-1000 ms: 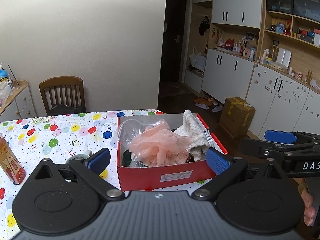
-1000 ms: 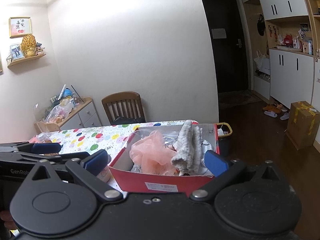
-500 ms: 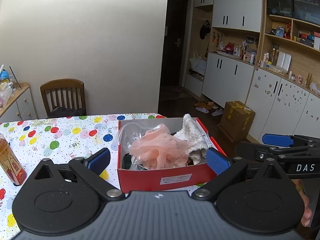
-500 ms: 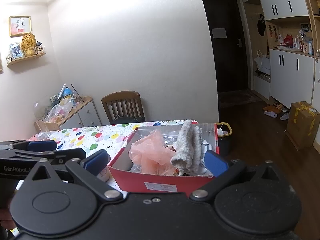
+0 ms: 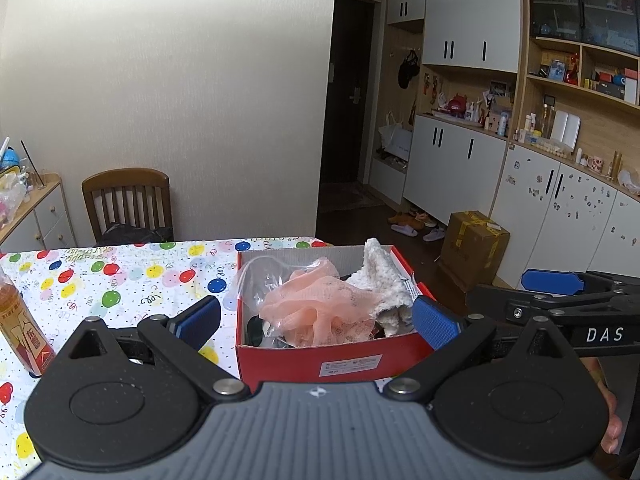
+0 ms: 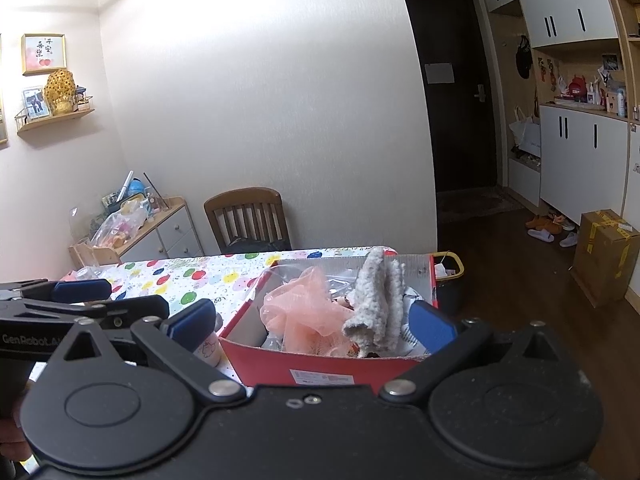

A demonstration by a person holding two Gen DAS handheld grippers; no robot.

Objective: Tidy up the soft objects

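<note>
Both grippers, left (image 5: pixel 316 320) and right (image 6: pixel 312 322), hover wide open and empty before the box (image 5: pixel 332 356) at the table (image 5: pixel 132 280) edge, likely ready to grab the pouf (image 5: pixel 316 312).

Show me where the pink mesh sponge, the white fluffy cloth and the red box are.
pink mesh sponge (image 5: pixel 320 312), left wrist view, middle of the ruffled mesh.
white fluffy cloth (image 6: pixel 378 300), right wrist view, middle of the upright fold.
red box (image 5: pixel 304 364), left wrist view, near front wall.

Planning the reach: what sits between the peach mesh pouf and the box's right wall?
A fluffy white cloth stands between the peach mesh pouf and the red box's right wall; clearest in the right wrist view.
</note>
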